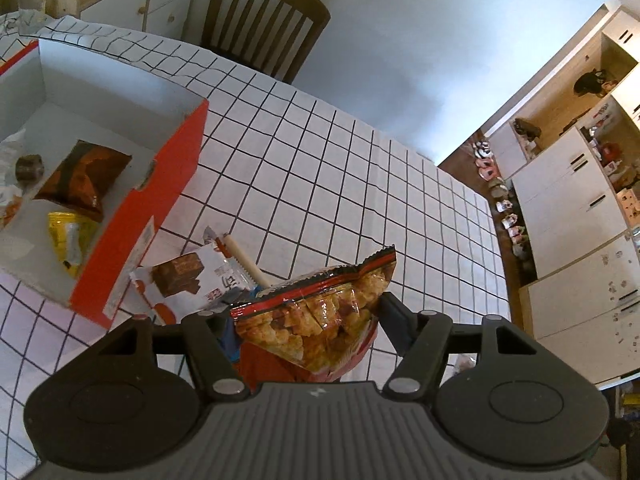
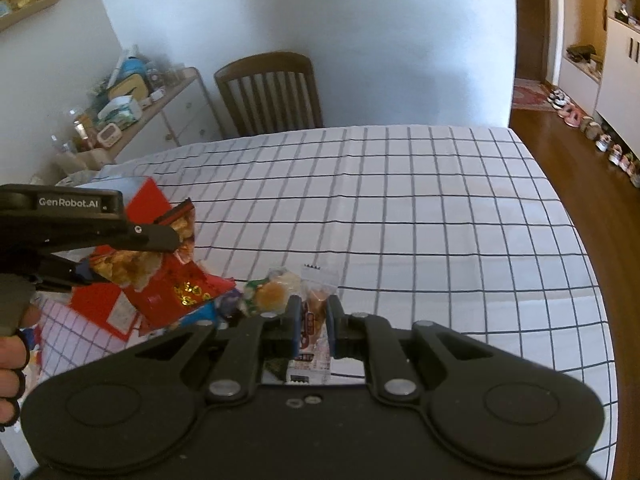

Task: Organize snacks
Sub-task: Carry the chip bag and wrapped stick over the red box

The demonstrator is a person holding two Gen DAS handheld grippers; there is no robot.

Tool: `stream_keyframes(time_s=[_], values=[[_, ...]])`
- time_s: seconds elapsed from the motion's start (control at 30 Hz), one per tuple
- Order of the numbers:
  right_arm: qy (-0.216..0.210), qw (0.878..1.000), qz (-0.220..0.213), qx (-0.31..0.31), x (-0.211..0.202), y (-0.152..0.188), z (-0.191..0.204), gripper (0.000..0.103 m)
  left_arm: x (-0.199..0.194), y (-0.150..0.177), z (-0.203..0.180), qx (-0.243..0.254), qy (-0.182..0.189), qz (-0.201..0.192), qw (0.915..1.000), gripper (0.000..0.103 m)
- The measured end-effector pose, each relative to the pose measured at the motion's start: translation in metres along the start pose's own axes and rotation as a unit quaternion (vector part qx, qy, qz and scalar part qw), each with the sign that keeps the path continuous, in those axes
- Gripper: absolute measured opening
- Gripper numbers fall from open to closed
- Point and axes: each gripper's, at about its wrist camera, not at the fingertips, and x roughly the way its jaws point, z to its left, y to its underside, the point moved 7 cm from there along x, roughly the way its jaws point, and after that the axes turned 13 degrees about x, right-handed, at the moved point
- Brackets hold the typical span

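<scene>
left gripper (image 1: 306,312) clenches red cracker bag (image 1: 316,320) | right gripper (image 2: 313,320) grips clear snack packet (image 2: 316,320) | red box (image 1: 132,232) beside

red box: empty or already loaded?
Partly loaded. The red box holds a brown snack bag, a yellow packet and a small dark roll; white floor still shows.
</scene>
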Motion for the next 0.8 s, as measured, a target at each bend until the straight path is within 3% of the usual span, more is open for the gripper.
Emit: stream_keyframes(time_s=[0.3,0.8], values=[[-0.031,0.999,-0.001,-0.035,-0.015,0.000,0.042,0.011,-0.042,-0.002,0.032,-0.009,0.006,-0.011,0.9999,0.067],[-0.078,0.993,-0.009,-0.093,-0.012,-0.007,0.144,0.011,-0.112,-0.031,0.110,-0.022,-0.017,-0.060,0.9978,0.067]])
